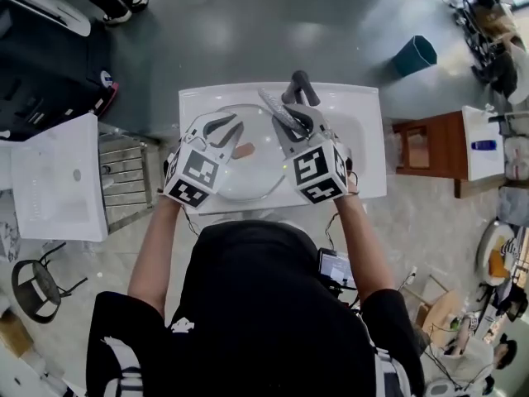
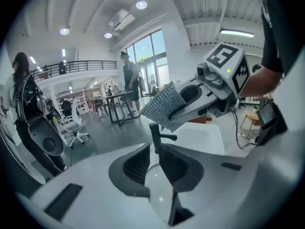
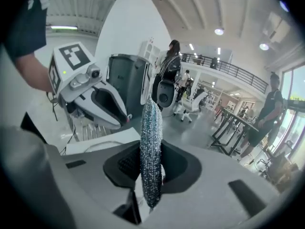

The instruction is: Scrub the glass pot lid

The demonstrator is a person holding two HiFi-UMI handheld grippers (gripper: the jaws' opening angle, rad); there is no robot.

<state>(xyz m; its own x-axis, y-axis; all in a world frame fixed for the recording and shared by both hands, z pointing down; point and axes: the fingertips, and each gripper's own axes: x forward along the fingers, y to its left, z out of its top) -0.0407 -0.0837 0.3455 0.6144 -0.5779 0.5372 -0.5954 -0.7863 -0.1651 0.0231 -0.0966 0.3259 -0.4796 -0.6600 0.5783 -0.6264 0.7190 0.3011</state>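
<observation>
**A:** One white sink, and one glass lid lying flat in it, just this side of the tap, below both grippers.

**B:** Right gripper, nearest the tap, has its fingers pinching the one scrub pad. Left gripper has its fingers nearly together, with only a slit between them and nothing in it.

Left gripper, right gripper: pale grey shells, black ribbed pads, black-on-white square markers. Scouring pad: silver-grey, glittery woven mesh. Sink: plain white. Tap: matte black. Glass lid: clear, pinkish-brown knob. Floor: glossy grey with pale light reflections. Bin: teal. Side table: reddish-brown wood. Bottle: blue. Shirt: black, white print at the shoulders.
</observation>
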